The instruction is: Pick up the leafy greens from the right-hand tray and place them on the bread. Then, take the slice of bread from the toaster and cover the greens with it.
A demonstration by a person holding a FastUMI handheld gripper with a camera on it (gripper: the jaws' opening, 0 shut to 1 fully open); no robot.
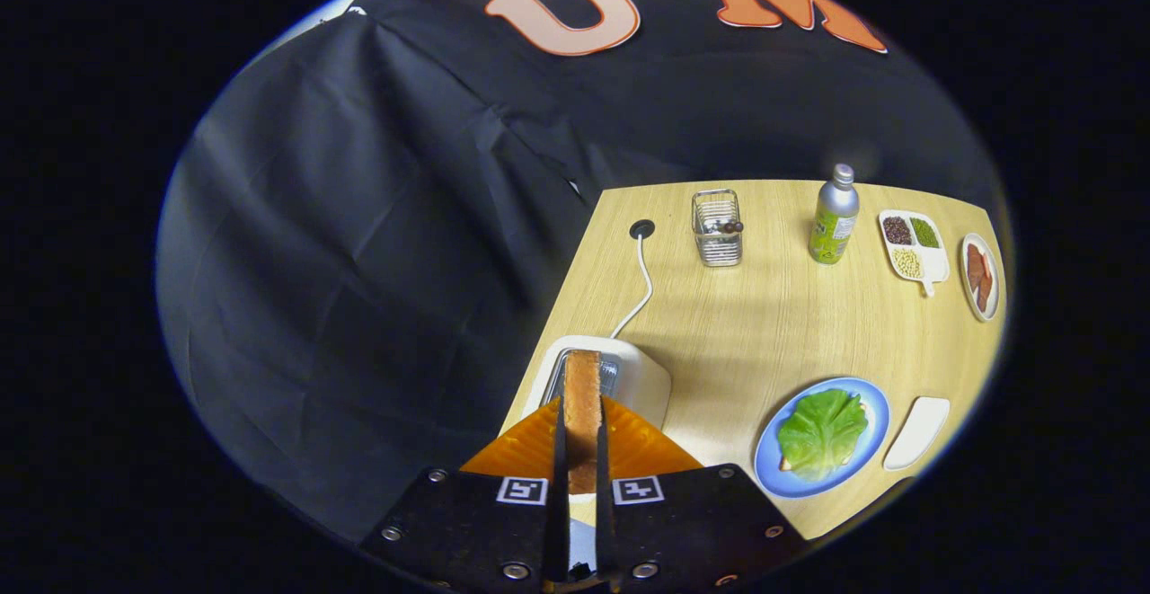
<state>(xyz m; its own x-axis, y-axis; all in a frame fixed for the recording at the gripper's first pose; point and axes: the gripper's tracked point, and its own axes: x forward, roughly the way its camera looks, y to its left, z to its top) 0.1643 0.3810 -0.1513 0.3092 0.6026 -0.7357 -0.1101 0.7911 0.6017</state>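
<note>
While pinching the slice of bread (582, 414) edge-on between both fingers, gripper (581, 450) poised over the white toaster (640, 380) at the desk's (764, 324) near left edge. Just right, near the front edge: leafy greens (822, 432) lying on bread on the blue plate (771, 473), with the white tray (916, 432) beside. Along the far edge: wire basket (717, 227), bottle (834, 215), divided dish (913, 247).

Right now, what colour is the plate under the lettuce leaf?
Blue, seen in the gripper view: the plate holds the lettuce leaf.
</note>
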